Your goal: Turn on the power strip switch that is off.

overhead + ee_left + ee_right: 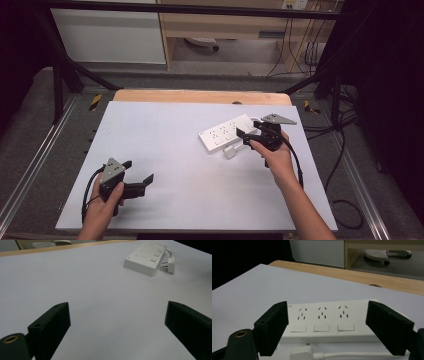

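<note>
Hovering over the white power strip (229, 132), the right gripper (250, 136) has its jaws spread wide with nothing clamped between them; in the right gripper view the strip (329, 322) lies flat on the white tabletop (175, 150) beyond the jaws, and the white plug (301, 353) rests loose on the board just in front of it, its cord (352, 355) trailing off toward three o'clock. No pad touches either one.

My reading is that the work in hand is pushing that plug into the strip, and that it is at or near the start: all the sockets are empty, the plug lies unplugged just beside the strip's near edge, and the grasp, the lift, the alignment and the insertion are all left to do. Whether the plug's pins face the strip or away from it is hard to tell from the high view, though the left gripper view shows the plug (169, 265) with its pins pointing away from the strip's end (146, 258).

On the table as seen from above, the strip sits at about two o'clock from centre, with the plug at its five o'clock side. The left gripper (135, 175) rests at about seven o'clock, well apart from both, jaws released and empty.

Counted: one power strip, three socket sets on it, three rocker switches below them, one plug, one cord, two grippers.
</note>
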A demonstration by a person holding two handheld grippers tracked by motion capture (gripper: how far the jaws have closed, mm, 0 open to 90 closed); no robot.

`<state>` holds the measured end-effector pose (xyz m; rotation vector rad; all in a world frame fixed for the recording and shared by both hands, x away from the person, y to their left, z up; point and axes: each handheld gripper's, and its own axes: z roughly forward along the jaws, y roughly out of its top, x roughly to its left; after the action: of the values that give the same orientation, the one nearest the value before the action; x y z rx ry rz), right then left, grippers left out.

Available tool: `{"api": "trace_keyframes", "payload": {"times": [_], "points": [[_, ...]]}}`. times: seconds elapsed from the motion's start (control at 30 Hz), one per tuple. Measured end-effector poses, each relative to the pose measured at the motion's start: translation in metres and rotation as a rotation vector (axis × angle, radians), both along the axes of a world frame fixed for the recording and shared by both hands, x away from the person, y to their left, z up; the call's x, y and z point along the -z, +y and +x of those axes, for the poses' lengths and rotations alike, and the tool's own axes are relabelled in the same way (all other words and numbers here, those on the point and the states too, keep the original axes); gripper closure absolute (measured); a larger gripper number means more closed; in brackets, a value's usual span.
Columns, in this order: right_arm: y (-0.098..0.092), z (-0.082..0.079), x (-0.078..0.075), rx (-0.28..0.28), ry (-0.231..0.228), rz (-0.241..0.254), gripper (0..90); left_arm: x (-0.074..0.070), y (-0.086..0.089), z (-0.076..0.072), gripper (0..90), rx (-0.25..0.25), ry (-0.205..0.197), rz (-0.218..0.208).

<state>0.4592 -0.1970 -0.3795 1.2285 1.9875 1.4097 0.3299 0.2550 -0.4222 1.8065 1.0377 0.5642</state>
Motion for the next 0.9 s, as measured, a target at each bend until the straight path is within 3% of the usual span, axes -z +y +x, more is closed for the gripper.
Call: {"api": "trace_keyframes", "payload": {"times": [0.3,0.6,0.9], "points": [[-0.012,-0.01,-0.006,0.009,0.004,0.008,7.3,0.0,0.0,0.0,6.4,0.001,-0.001,-0.002],[-0.021,-0.036,-0.02,0.001,-0.075,-0.007,3.4,-0.001,0.0,0.0,6.3,0.0,-0.005,-0.003],[-0.05,-0.078,-0.021,0.014,-0.156,0.0,4.6,-0.001,0.001,-0.001,6.3,0.002,-0.006,-0.009]]}}
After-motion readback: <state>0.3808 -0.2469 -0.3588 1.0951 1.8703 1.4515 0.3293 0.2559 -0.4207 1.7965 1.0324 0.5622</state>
